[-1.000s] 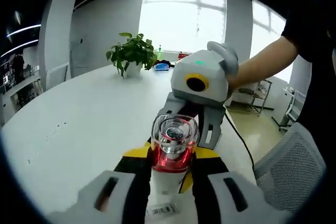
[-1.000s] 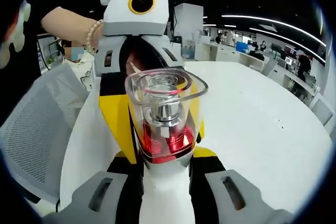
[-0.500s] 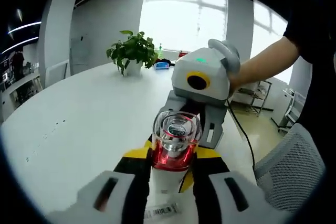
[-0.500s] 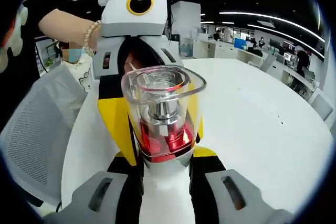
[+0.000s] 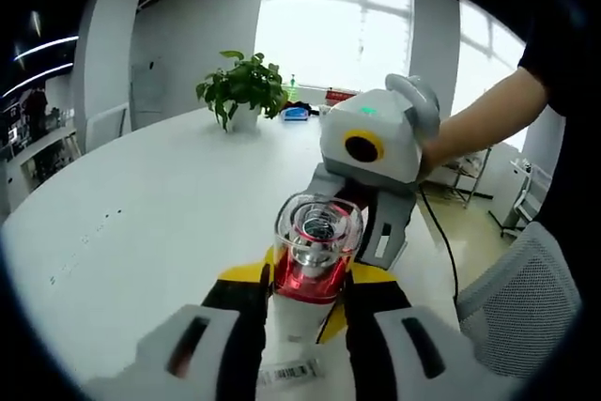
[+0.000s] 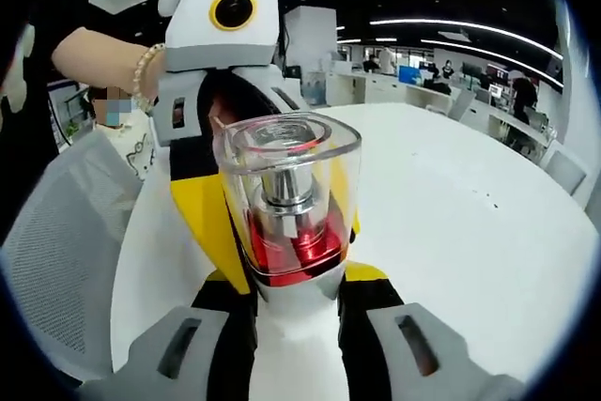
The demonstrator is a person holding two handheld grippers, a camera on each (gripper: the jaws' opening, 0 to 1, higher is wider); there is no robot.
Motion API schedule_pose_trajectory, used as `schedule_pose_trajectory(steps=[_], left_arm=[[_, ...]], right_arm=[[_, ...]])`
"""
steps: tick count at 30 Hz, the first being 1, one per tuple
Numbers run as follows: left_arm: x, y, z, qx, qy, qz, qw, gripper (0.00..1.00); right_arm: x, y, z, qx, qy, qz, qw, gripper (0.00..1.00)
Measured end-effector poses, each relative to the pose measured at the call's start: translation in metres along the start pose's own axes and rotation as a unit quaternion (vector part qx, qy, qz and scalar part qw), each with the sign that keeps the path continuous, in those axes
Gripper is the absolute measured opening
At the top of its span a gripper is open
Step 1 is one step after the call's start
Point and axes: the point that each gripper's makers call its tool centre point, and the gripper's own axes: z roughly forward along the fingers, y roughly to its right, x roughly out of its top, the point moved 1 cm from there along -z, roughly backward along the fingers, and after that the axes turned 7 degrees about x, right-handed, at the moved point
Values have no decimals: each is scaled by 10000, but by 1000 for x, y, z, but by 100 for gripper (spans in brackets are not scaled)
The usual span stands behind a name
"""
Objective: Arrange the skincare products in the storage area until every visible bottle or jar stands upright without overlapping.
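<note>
A skincare bottle (image 5: pixel 315 253) with a clear cap, a red inner part and a white body is held up above the white table. My left gripper (image 5: pixel 302 331) is shut on its white body, the black fingers pressing both sides. In the right gripper view the same bottle (image 6: pixel 291 202) rises upright between the jaws of my right gripper (image 6: pixel 299 335), which is also shut on the white body. The right gripper's yellow fingers (image 5: pixel 374 274) meet the bottle from the far side, and the left gripper's yellow fingers (image 6: pixel 202 223) show behind it.
A large white table (image 5: pixel 141 223) stretches away, with a potted plant (image 5: pixel 242 91) and small items at its far end. A grey mesh chair (image 5: pixel 526 298) stands at the table's edge. A person's forearm (image 5: pixel 479 119) holds the opposite gripper. Bare table (image 6: pixel 470 232) lies to the right.
Both grippers keep their hold on the bottle. The views have shifted slightly, and the bottle's cap has turned a little in the right gripper view.
</note>
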Motion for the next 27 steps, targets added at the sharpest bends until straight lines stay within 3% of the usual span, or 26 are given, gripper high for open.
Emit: schedule_pose_trajectory(steps=[2, 5, 9, 19, 27], left_arm=[[0, 0, -1, 45, -22, -4, 10000, 27], [-1, -3, -2, 140, -49, -56, 9999, 29], [-2, -2, -6, 173, -62, -60, 9998, 30], [-11, 3, -20, 348, -131, -188, 9991, 41], [-22, 7, -42, 606, -57, -510, 9968, 50]], right_arm=[[-1, -1, 0, -51, -5, 29, 10000, 33], [-12, -3, 1, -166, -293, -11, 9994, 33], [-15, -9, -2, -245, -272, 149, 9992, 45], [-11, -16, -12, -487, -101, 482, 9976, 57], [-9, -30, -14, -640, 4, 615, 9961, 67]])
